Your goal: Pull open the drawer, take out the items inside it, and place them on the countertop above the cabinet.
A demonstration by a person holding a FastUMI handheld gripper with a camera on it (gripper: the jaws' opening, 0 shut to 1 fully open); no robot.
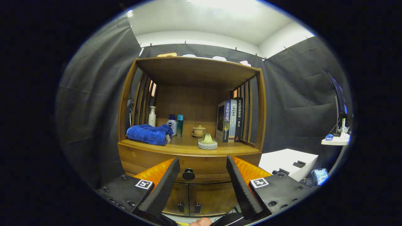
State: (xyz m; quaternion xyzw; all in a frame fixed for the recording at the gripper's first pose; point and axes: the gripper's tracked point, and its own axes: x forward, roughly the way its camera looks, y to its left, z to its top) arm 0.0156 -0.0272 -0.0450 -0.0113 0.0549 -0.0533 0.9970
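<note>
- The gripper [203, 164] has its fingers spread wide apart, holding nothing.
- The drawer [201, 163] is shut. It sits just past the fingertips.
- Its round knob [188, 174] shows between the fingers, nearer the left one.
- The drawer's front runs sideways, under the countertop [185, 145].

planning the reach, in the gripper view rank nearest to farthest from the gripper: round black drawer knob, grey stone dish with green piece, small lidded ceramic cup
1. Round black drawer knob, between the open gripper fingers.
2. Grey stone dish with green piece, at the countertop's front.
3. Small lidded ceramic cup, behind the dish.
</note>
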